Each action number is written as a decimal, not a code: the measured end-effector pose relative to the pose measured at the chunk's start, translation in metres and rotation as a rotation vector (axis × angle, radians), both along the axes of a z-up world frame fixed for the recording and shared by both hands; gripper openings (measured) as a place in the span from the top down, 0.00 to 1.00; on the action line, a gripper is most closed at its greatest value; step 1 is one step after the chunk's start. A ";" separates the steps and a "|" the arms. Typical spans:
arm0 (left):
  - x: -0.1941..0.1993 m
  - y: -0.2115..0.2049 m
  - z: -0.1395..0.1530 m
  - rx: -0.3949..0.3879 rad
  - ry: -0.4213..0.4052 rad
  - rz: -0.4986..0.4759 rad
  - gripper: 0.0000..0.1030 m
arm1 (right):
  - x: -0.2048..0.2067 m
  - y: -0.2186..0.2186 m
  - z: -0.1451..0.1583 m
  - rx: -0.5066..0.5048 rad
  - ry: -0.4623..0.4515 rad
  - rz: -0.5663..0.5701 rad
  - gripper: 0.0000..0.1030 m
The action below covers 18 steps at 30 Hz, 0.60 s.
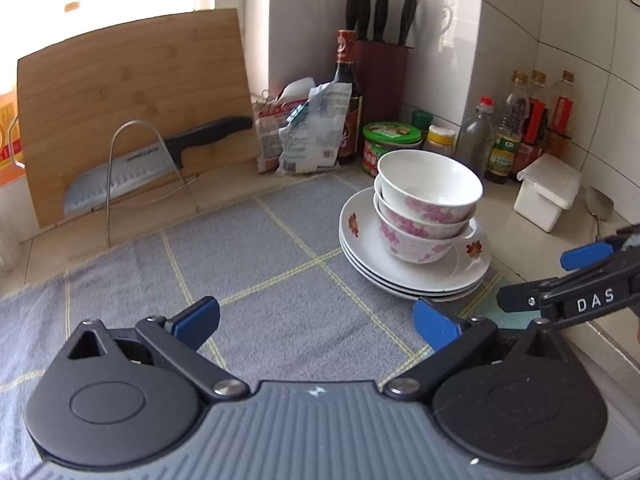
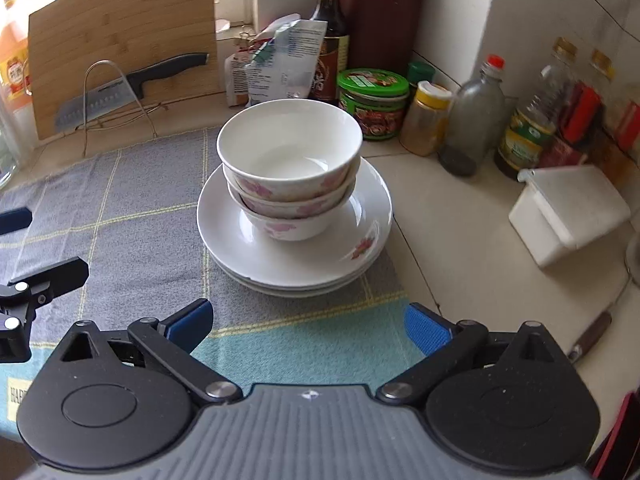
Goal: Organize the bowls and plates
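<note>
Stack sits at the right edge of the grey checked mat (image 2: 120, 200): three nested floral bowls (image 2: 290, 152) on a pile of plates (image 2: 296, 248), looks like three, lower rims are hard to count. All upright, openings up; round, so no long axis to align, stack axis vertical.

Left gripper (image 1: 316, 320) and right gripper (image 2: 308, 322): jaws spread wide, holding nothing, both short of the stack.

Judgement: everything's nested already. If moving it, grip the plate rims from opposite sides and keep level; the bowls lean slightly and could slide.
</note>
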<state>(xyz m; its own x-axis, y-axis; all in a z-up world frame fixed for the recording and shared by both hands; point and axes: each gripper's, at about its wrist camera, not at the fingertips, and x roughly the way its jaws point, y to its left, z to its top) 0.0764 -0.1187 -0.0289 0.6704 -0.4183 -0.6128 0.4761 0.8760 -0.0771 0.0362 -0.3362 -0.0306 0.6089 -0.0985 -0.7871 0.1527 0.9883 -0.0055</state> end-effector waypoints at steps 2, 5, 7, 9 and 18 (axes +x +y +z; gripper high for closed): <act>-0.003 0.001 0.004 -0.004 0.015 0.010 0.01 | -0.008 0.004 0.003 0.017 -0.013 -0.031 0.00; -0.009 -0.001 0.011 0.004 0.003 0.010 0.01 | -0.017 0.007 0.009 0.026 -0.034 -0.057 0.00; -0.012 -0.003 0.015 0.023 -0.015 0.011 0.01 | -0.019 0.008 0.011 0.020 -0.041 -0.065 0.00; -0.015 -0.005 0.019 0.037 -0.024 0.020 0.01 | -0.022 0.009 0.014 0.021 -0.054 -0.073 0.00; -0.016 -0.010 0.026 0.038 -0.038 0.045 0.01 | -0.023 0.008 0.019 0.034 -0.074 -0.079 0.00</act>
<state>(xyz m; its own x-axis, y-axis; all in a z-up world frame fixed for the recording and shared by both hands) 0.0608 -0.1284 -0.0027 0.7112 -0.3642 -0.6013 0.4379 0.8986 -0.0263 0.0135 -0.3280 -0.0117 0.6571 -0.1227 -0.7437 0.2293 0.9724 0.0422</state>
